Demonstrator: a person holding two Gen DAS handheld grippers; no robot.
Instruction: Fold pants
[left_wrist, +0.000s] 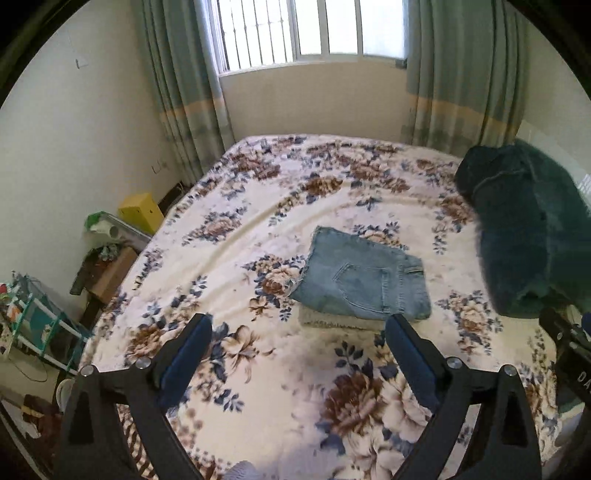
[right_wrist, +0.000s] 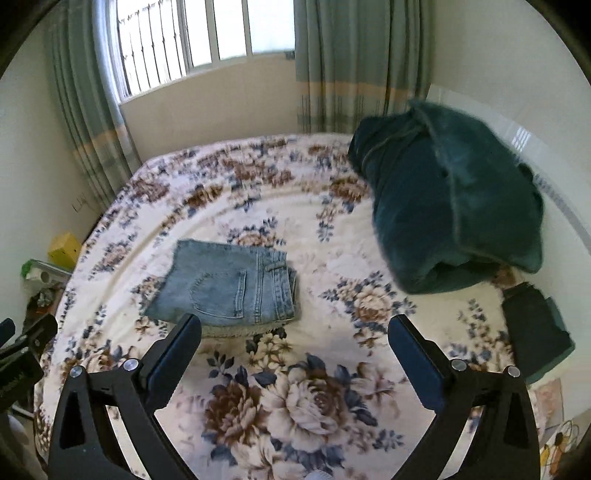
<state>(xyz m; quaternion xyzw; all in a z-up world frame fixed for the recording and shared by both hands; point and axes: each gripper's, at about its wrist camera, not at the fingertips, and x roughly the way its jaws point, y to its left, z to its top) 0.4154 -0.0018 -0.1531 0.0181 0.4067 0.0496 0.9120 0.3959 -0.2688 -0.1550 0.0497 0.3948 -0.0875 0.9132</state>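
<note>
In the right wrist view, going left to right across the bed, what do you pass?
Yellow box beside the bed, then folded light blue jeans, then the dark teal bundle of fabric, then a small dark folded item at the right edge.

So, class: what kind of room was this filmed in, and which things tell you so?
Most likely a bedroom in a home. A wide bed under a floral blanket fills the room, long curtains frame a barred window, and folded jeans lie on the bed.

Faded denim pants (left_wrist: 364, 278) are showing stitched seams at centre frame, lying on a soft, matt floral blanket (left_wrist: 258, 206); dark fuzzy cloth (left_wrist: 532, 236) is looming upper right
</note>
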